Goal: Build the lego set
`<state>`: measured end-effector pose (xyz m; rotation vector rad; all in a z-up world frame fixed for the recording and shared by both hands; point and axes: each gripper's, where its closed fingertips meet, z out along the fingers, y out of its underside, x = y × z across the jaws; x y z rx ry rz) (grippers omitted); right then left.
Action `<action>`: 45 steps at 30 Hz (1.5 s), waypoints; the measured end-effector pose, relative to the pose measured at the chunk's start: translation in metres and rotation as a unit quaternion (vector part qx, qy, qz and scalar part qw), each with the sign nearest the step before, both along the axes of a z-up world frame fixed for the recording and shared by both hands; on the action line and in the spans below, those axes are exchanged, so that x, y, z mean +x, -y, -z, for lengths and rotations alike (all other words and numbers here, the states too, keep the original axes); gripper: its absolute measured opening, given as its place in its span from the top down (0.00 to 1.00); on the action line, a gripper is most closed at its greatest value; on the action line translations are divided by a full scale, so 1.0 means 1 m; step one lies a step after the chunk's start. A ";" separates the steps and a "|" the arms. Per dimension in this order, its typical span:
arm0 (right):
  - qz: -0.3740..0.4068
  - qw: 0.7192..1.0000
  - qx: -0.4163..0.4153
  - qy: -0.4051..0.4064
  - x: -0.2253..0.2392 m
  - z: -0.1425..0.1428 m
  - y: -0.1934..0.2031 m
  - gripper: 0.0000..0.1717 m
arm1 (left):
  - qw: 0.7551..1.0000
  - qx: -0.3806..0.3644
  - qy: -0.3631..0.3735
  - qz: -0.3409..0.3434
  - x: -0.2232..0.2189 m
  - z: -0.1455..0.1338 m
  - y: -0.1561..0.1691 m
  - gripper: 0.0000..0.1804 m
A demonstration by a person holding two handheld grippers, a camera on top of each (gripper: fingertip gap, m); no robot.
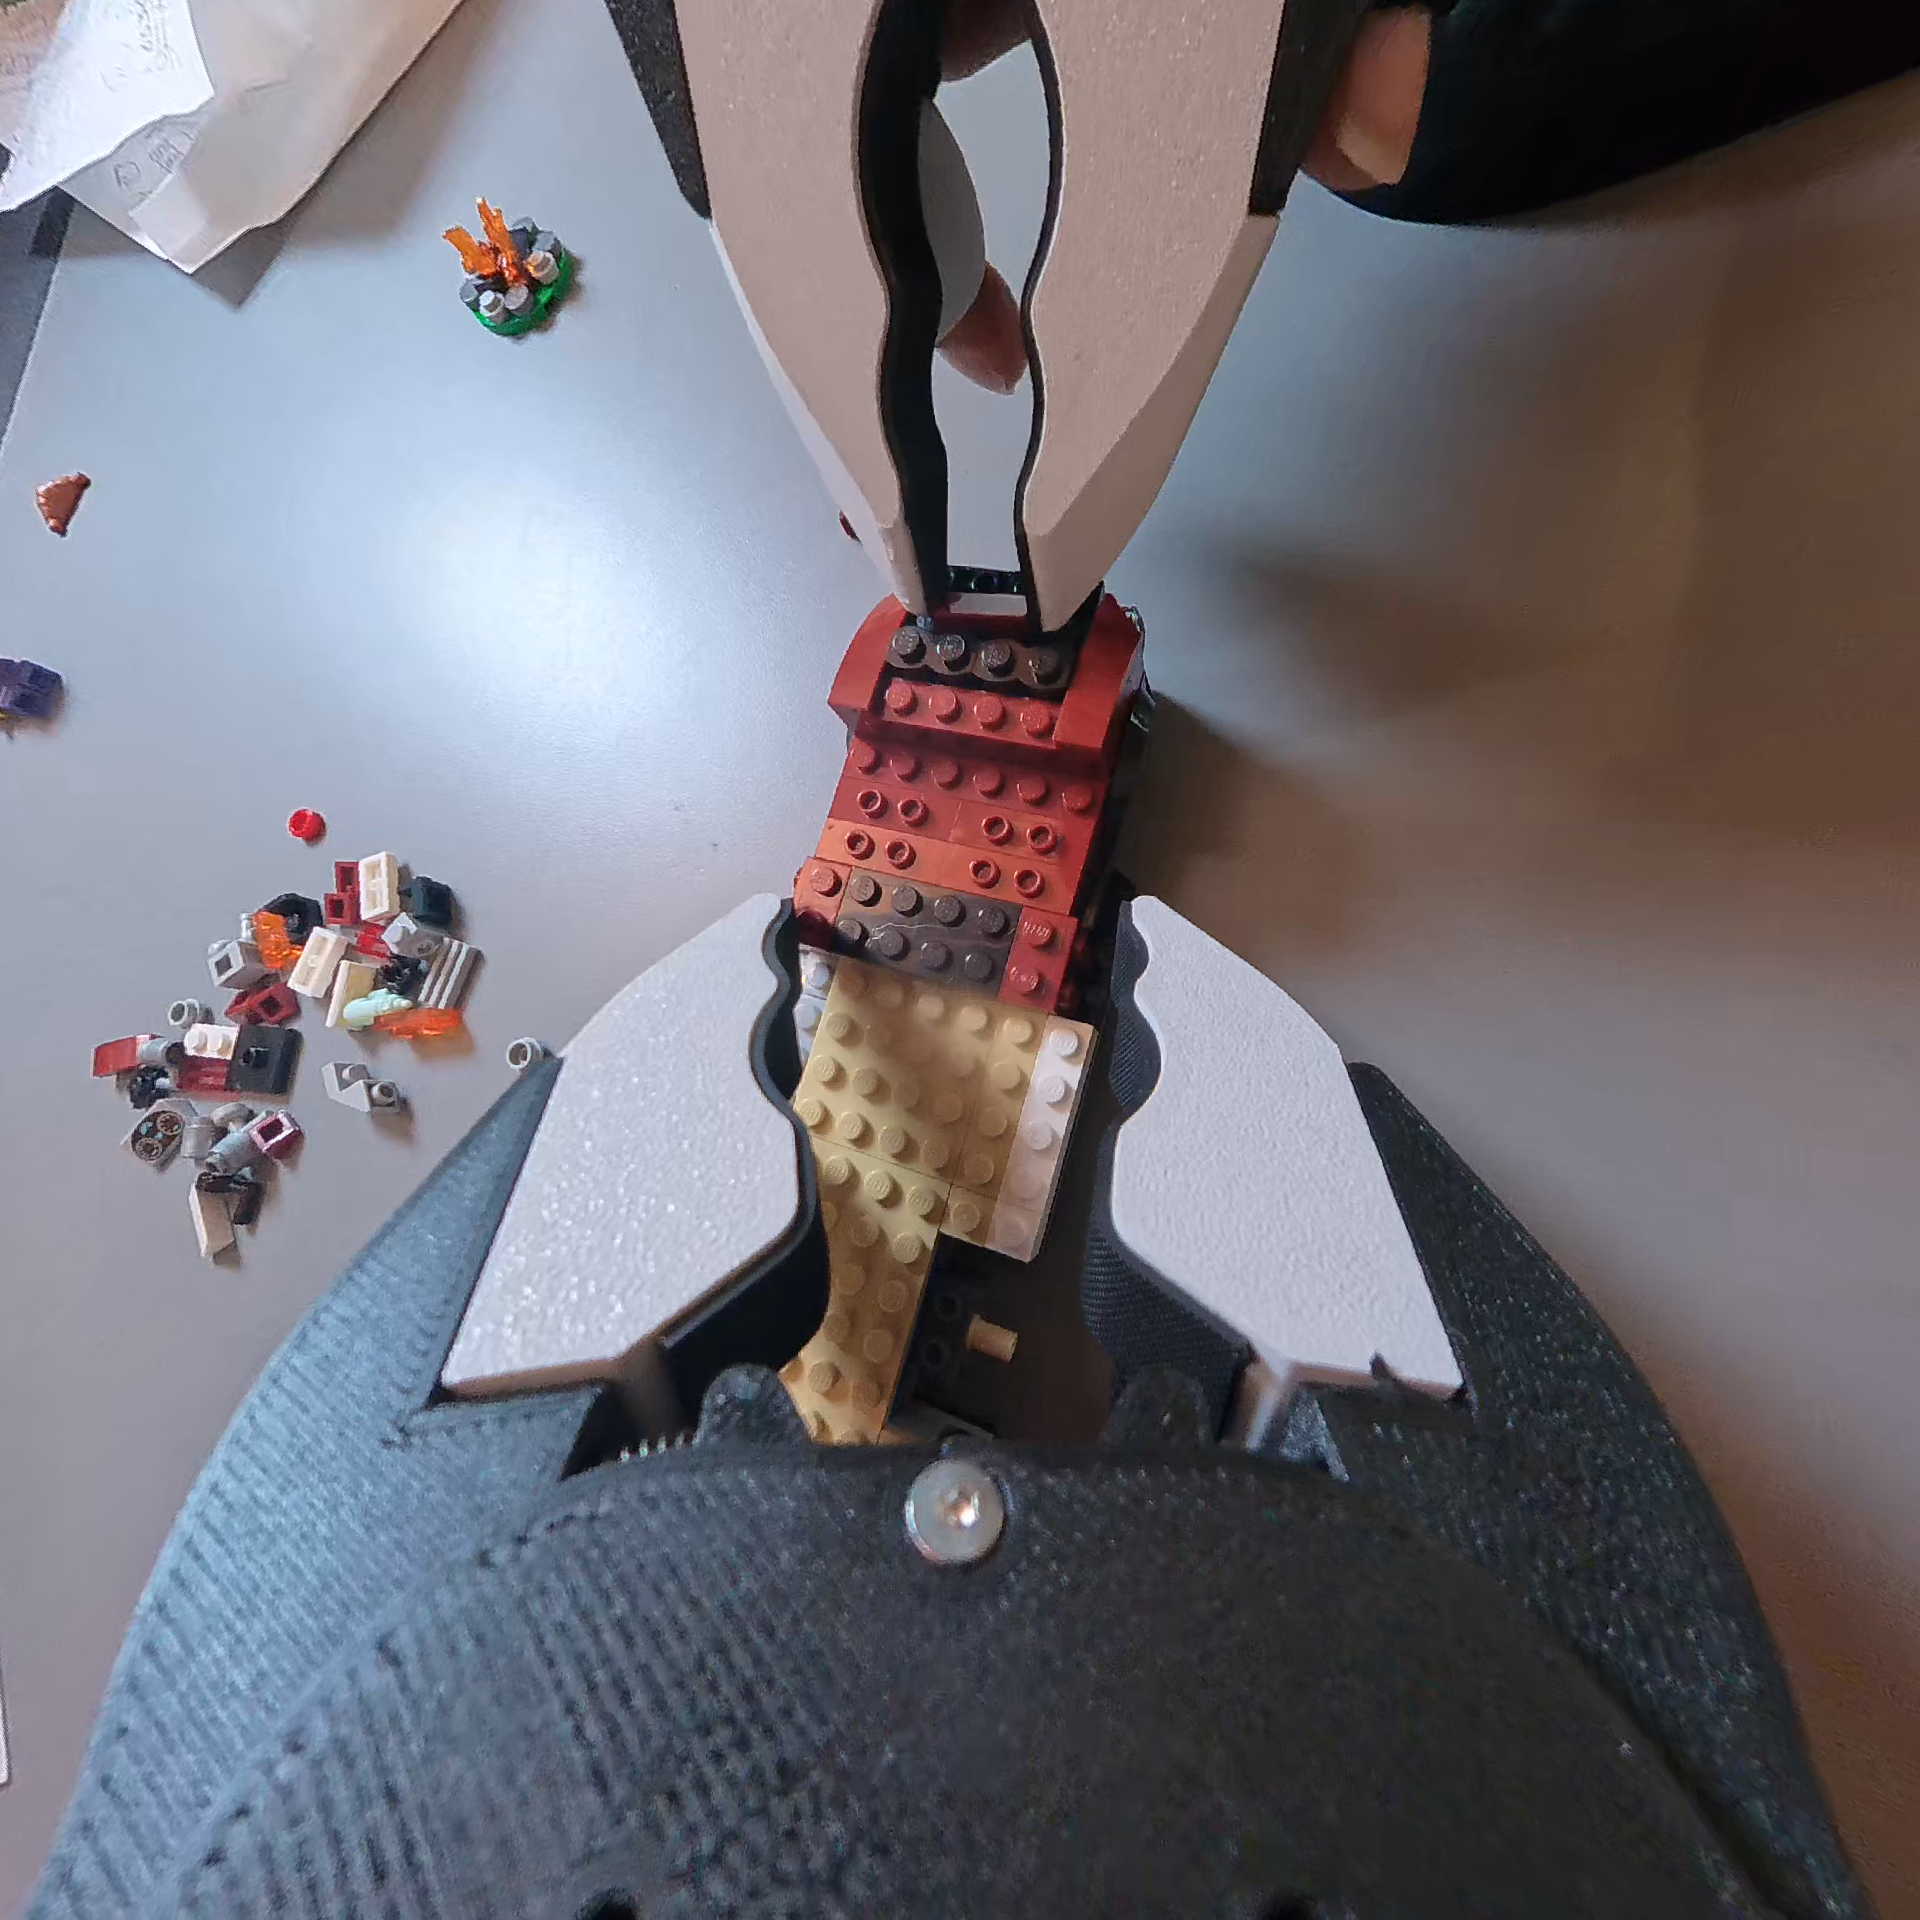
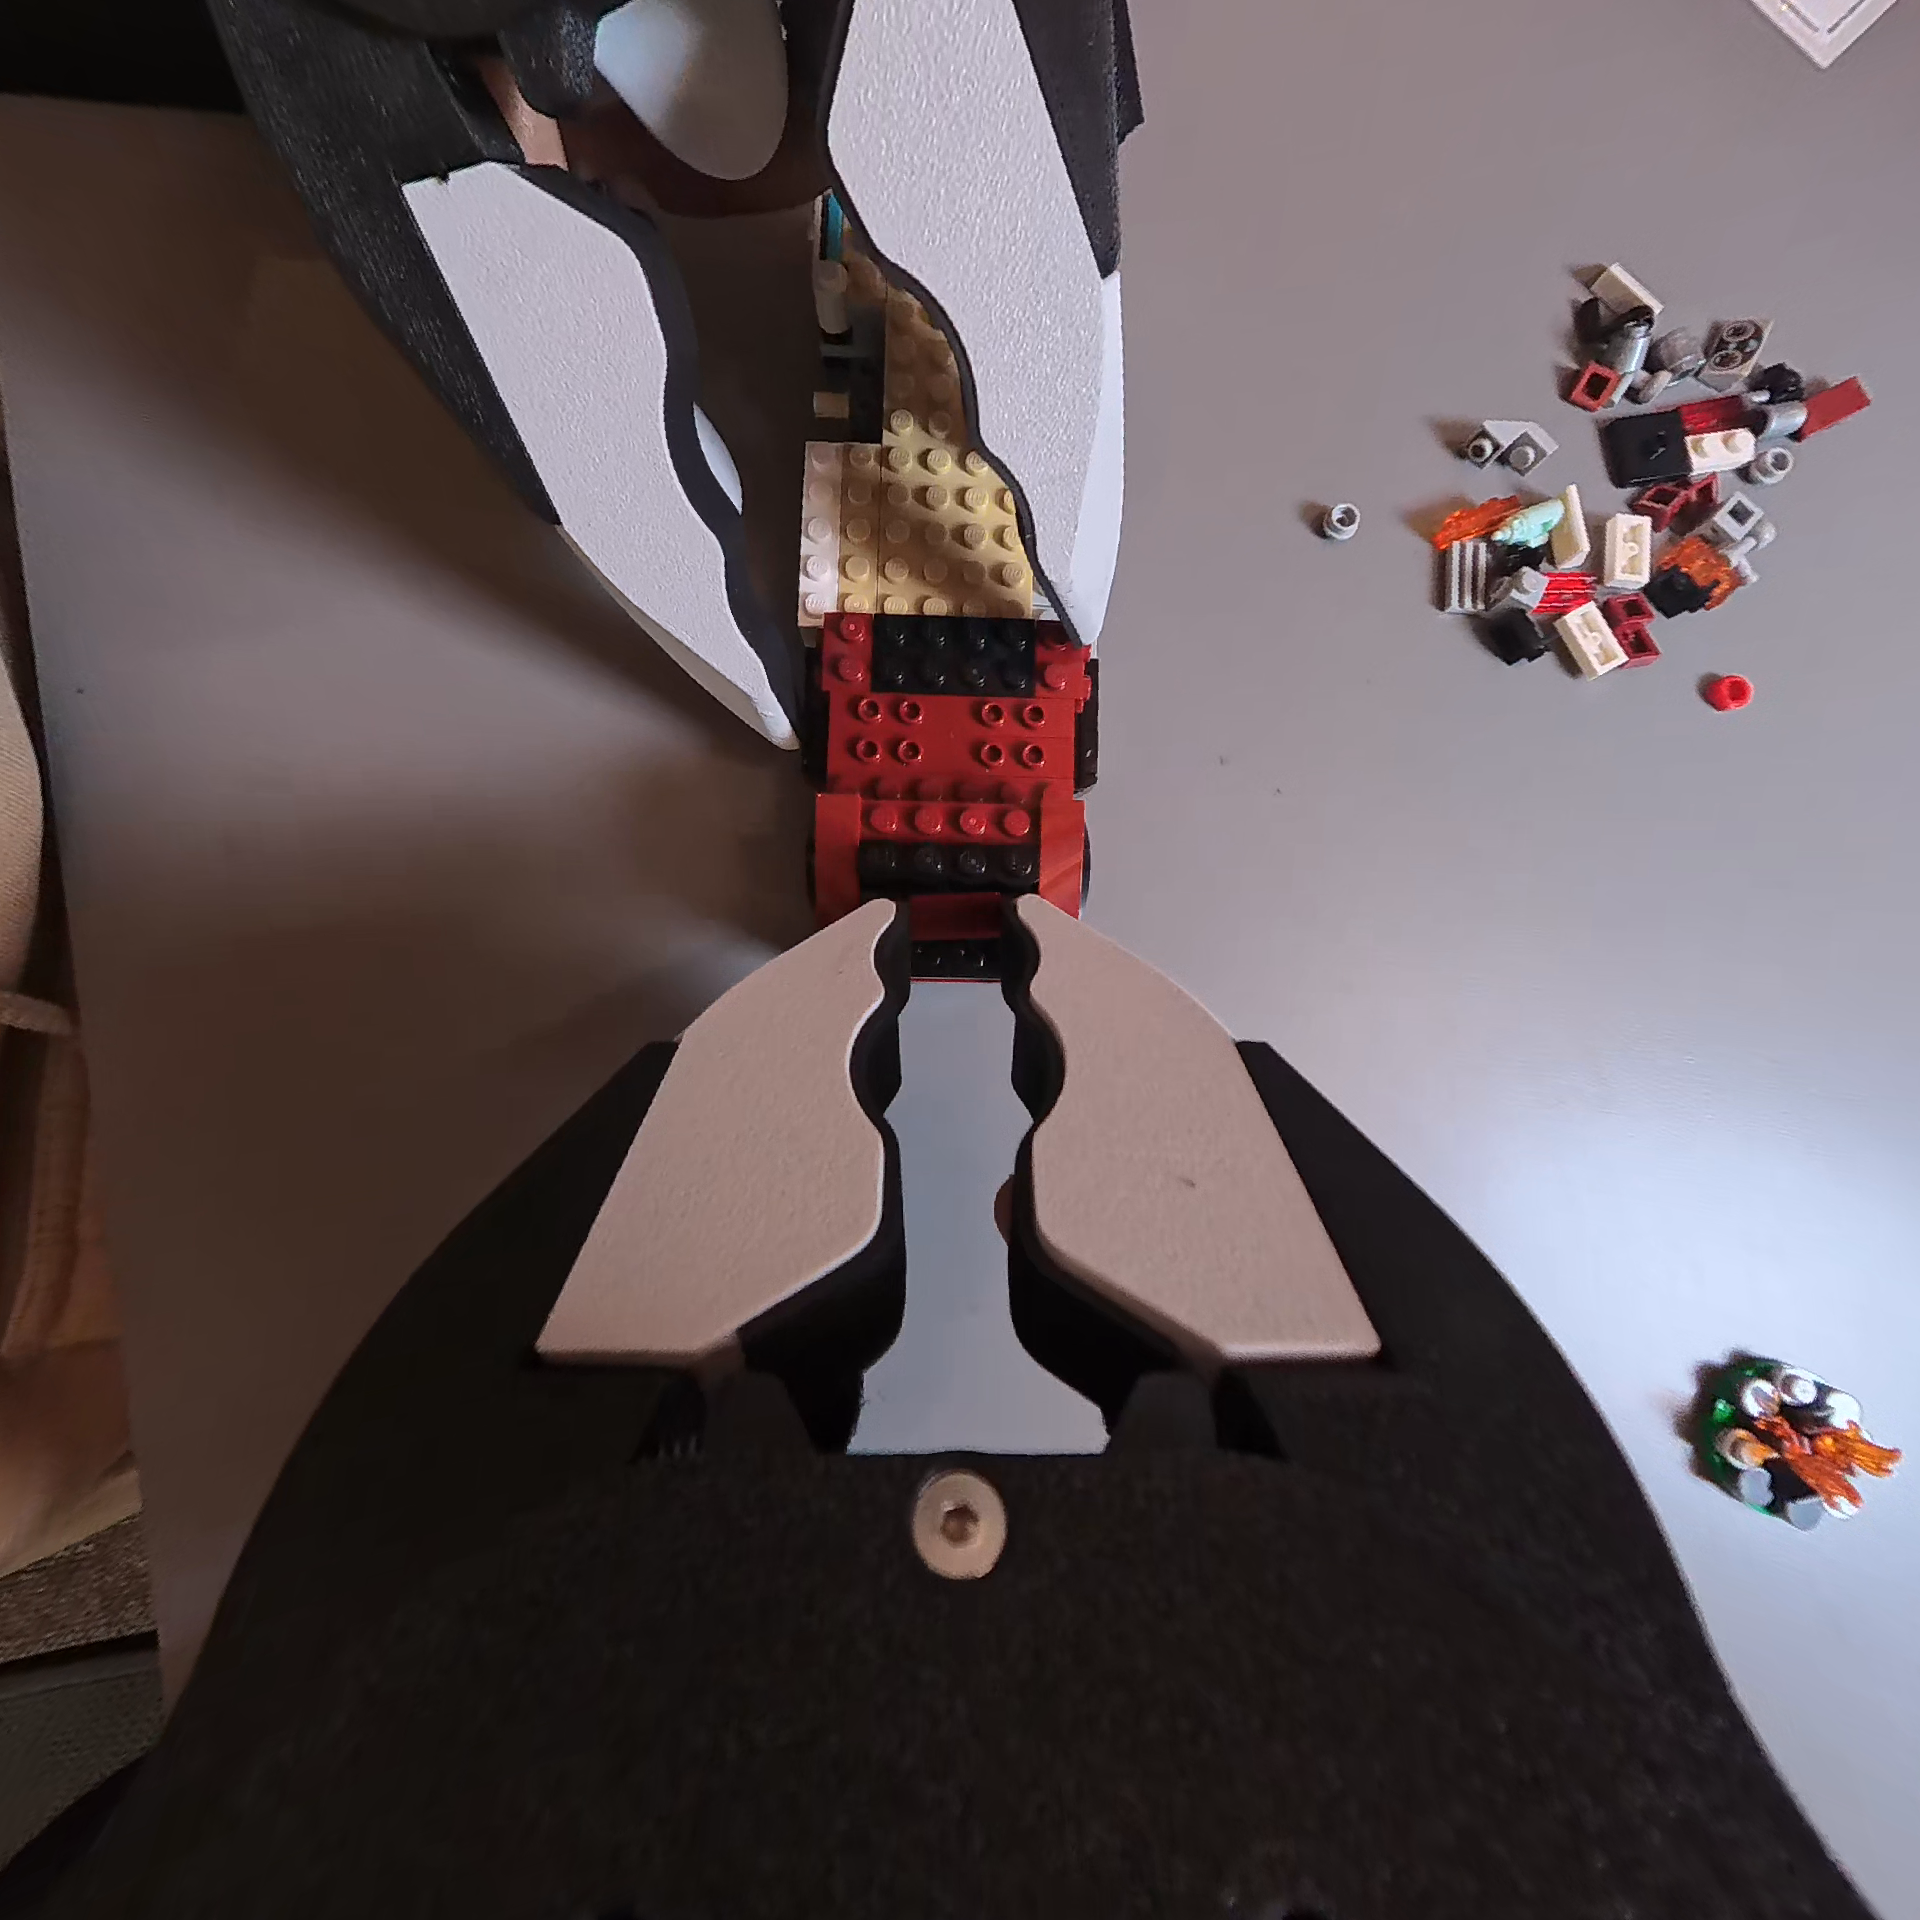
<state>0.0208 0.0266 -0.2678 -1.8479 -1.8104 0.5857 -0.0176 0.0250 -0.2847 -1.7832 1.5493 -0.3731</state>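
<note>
Brick model: a long studded build point(image 1: 966, 914), dark red at its far end and tan at its near end, is lying on the grey desk point(image 1: 1507, 831) at the centre of the left wrist view.
Left claw: the left claw point(image 1: 951, 940) is straddling the tan end, wide, its pads seeming to press the model's sides.
Right claw: the right claw point(image 2: 956, 925) is narrow, pinching a small dark red piece point(image 2: 956, 916) on the model's red end.
Risk: opposed pulls are likely to split the build; a tip may slip off the studs.
Clutter: loose bricks point(image 1: 281, 1029) are lying at 9 o'clock, a small flame piece point(image 1: 514, 272) at 11, papers point(image 1: 177, 114) beyond.
Open room: bare desk is stretching toward 3 o'clock.
</note>
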 end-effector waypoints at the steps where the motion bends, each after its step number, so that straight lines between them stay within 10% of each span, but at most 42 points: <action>1: 0.001 1.000 0.000 -0.001 0.000 0.000 0.000 0.90 | 1.000 0.000 0.000 0.000 0.000 0.000 0.000 0.68; 45: -0.005 1.000 -0.020 -0.022 0.002 -0.003 0.002 0.98 | 1.000 0.006 0.001 0.009 0.000 0.000 0.001 0.68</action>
